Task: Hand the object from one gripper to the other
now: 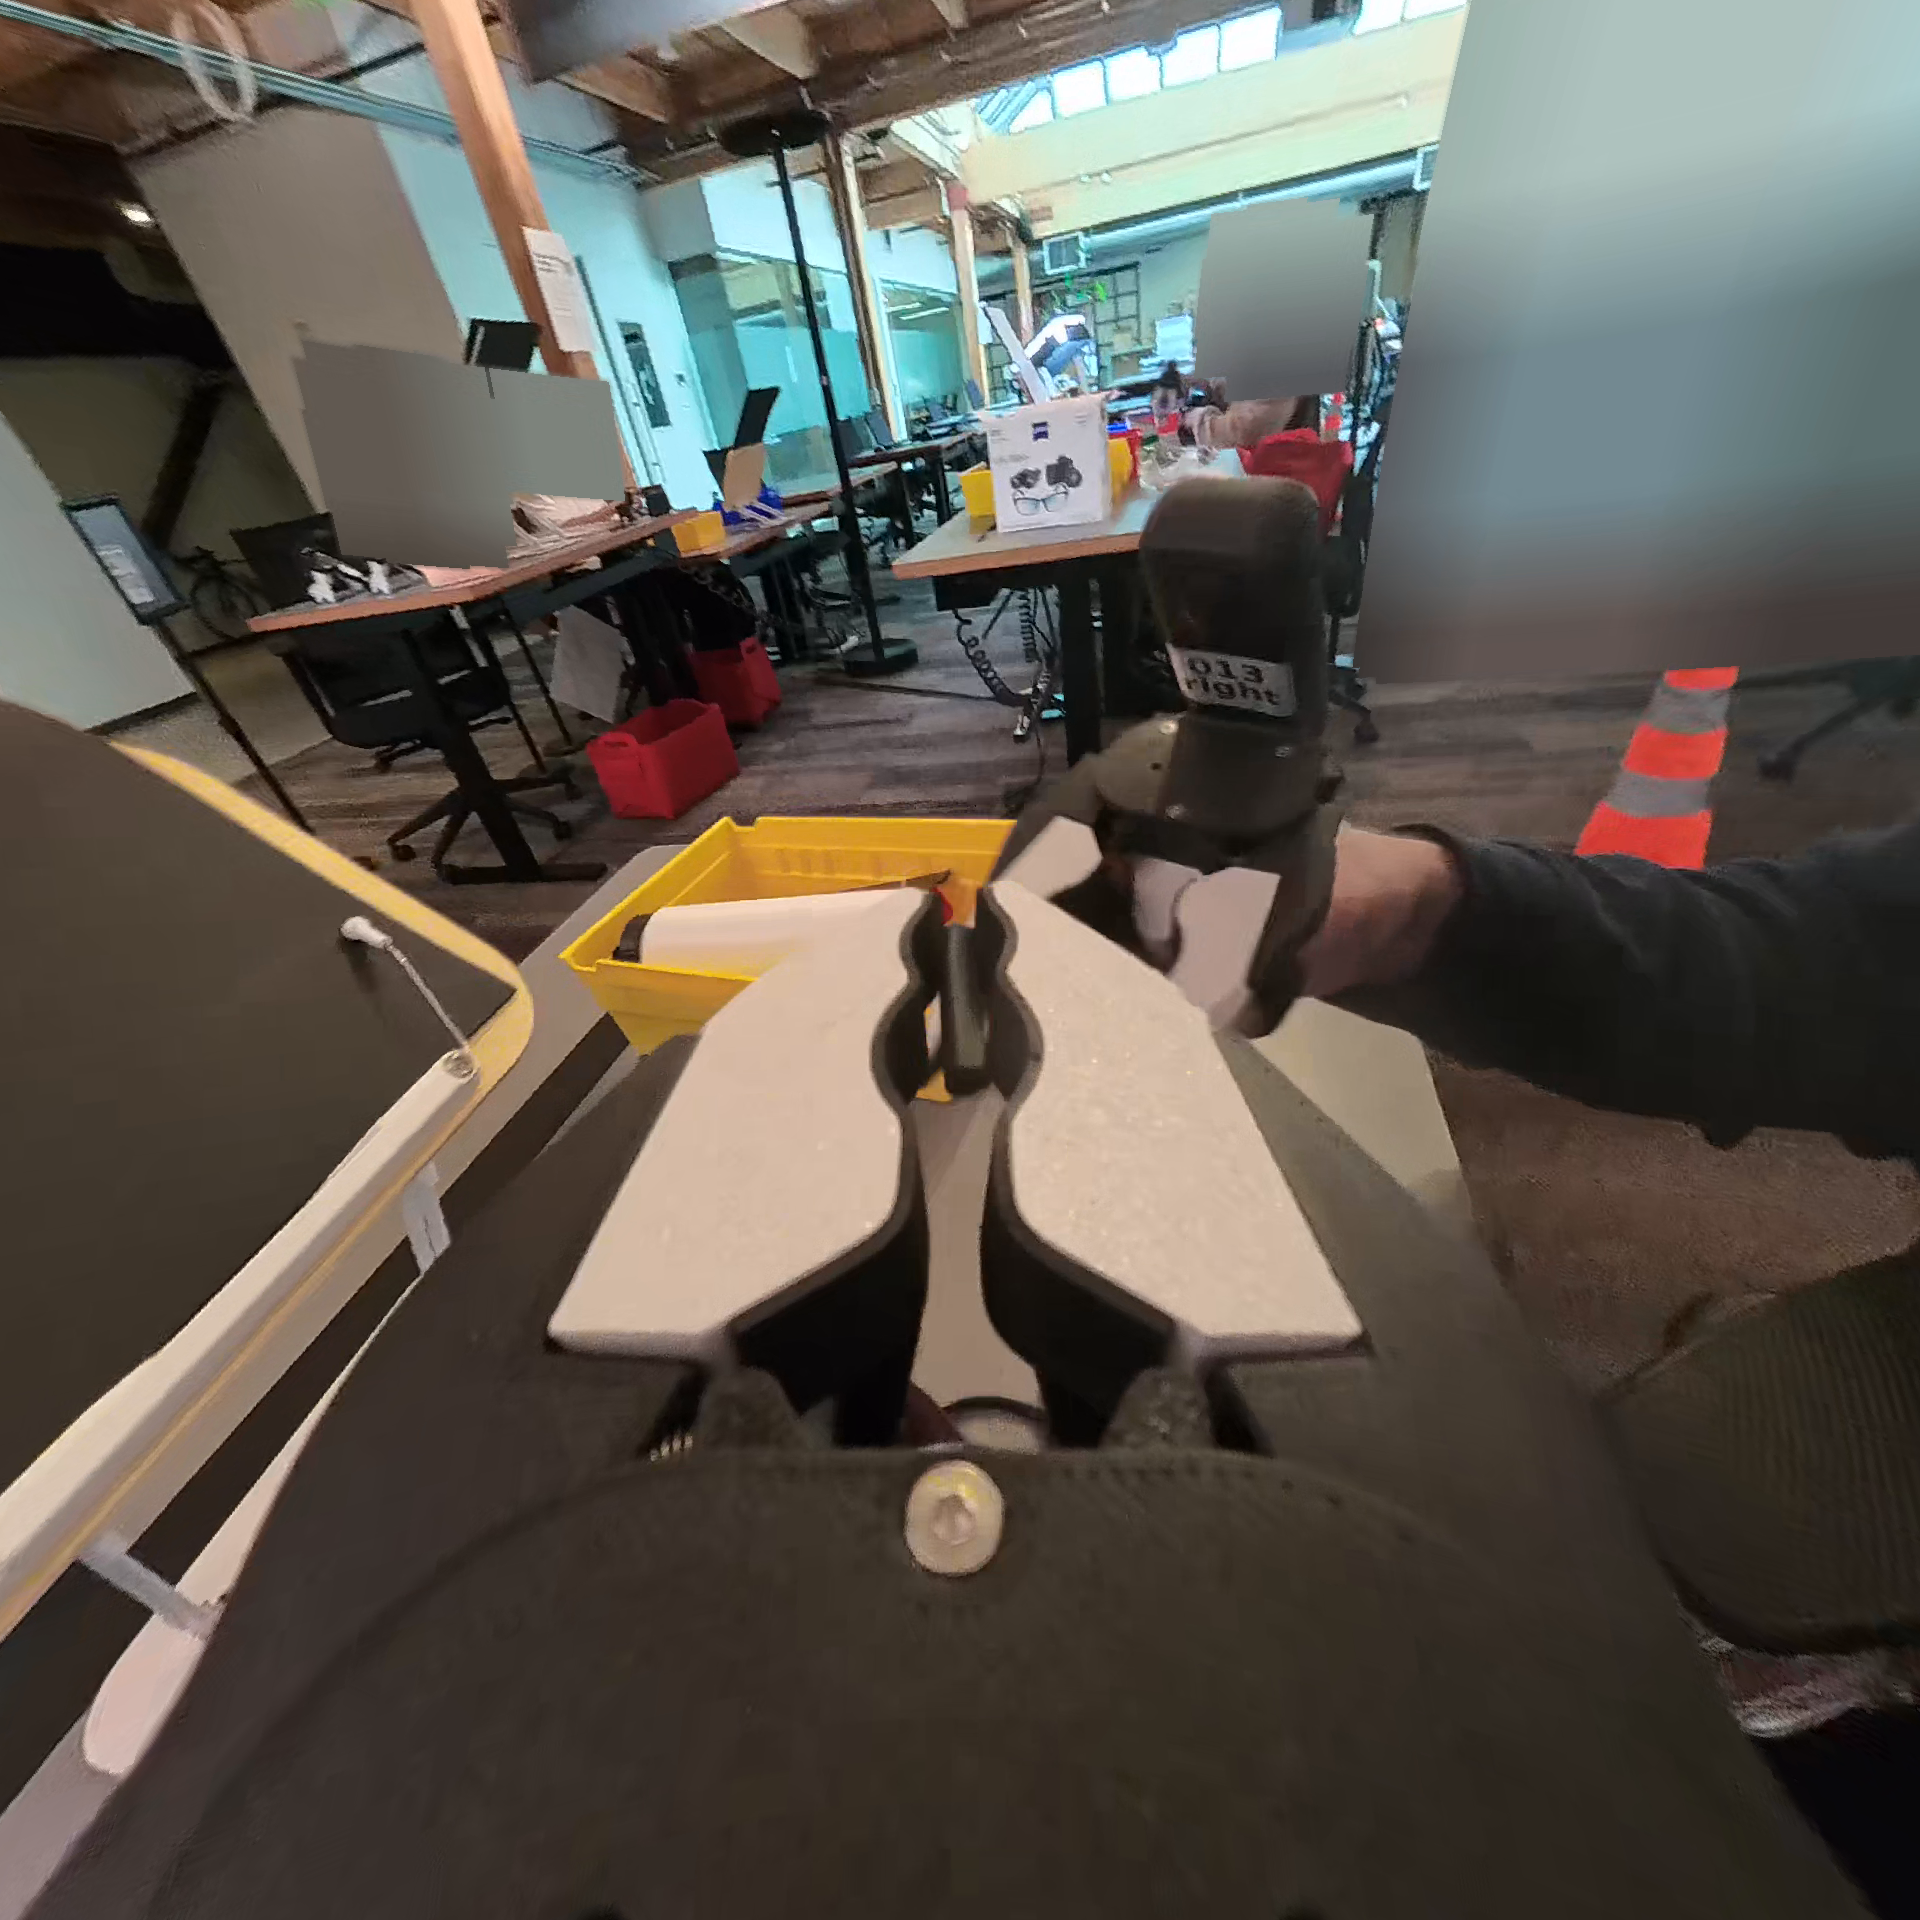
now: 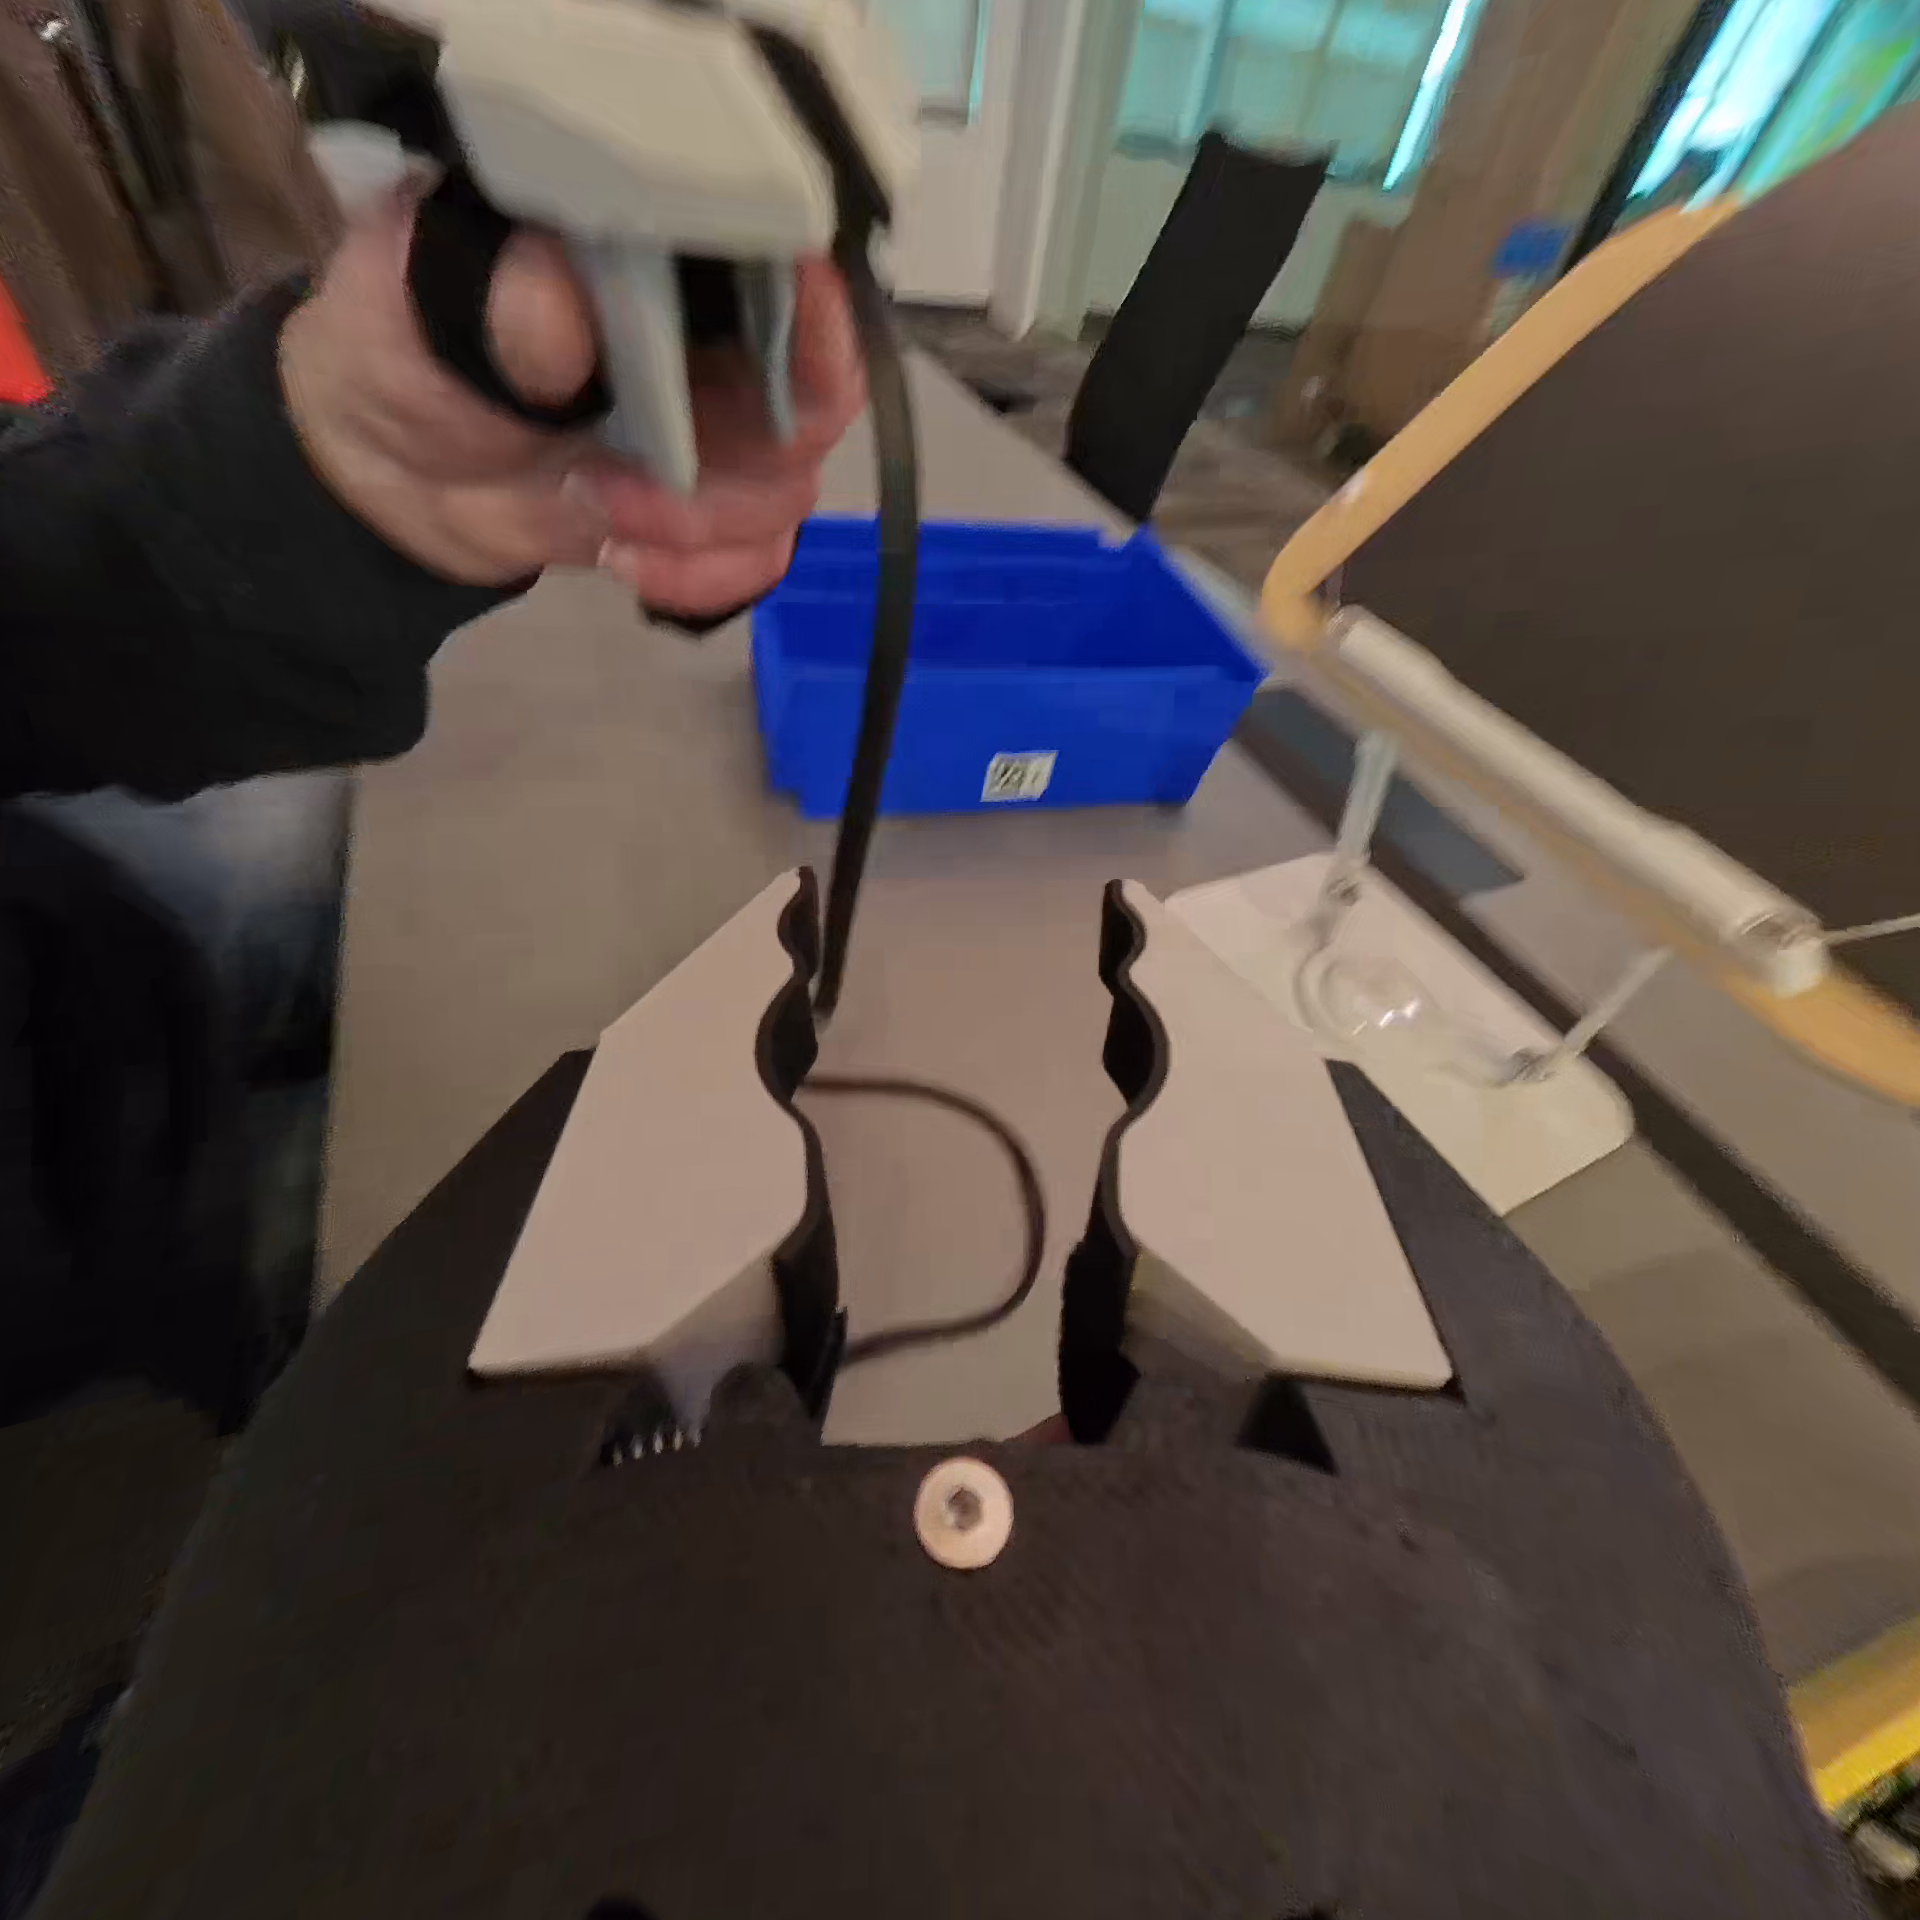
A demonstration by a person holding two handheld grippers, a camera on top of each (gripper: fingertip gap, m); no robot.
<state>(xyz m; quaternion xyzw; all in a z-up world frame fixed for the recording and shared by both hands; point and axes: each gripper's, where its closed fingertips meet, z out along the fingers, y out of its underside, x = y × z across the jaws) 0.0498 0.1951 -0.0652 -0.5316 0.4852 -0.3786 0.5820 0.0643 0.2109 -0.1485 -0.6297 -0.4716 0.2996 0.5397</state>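
A long black strap (image 1: 961, 1003) is pinched between my left gripper's (image 1: 961, 914) white fingers, which are shut on it. In the right wrist view the strap (image 2: 883, 582) hangs down from the left gripper (image 2: 821, 156), held by a hand at the top. Its lower end reaches just inside the left finger of my right gripper (image 2: 961, 925). The right gripper is open and does not hold it. A thin black cord (image 2: 1013, 1195) loops on the table between the right fingers. In the left wrist view the right gripper (image 1: 1132, 904) is open, just right of the left fingertips.
A yellow bin (image 1: 675, 966) holding a white roll (image 1: 748, 930) stands past the left gripper. A blue bin (image 2: 997, 707) sits on the grey table (image 2: 582, 883). A dark board with a yellow rim (image 2: 1662, 520) on a white stand (image 2: 1455, 1101) is close by. An orange cone (image 1: 1662, 769) stands behind. Left tips to right tips: about 9 centimetres.
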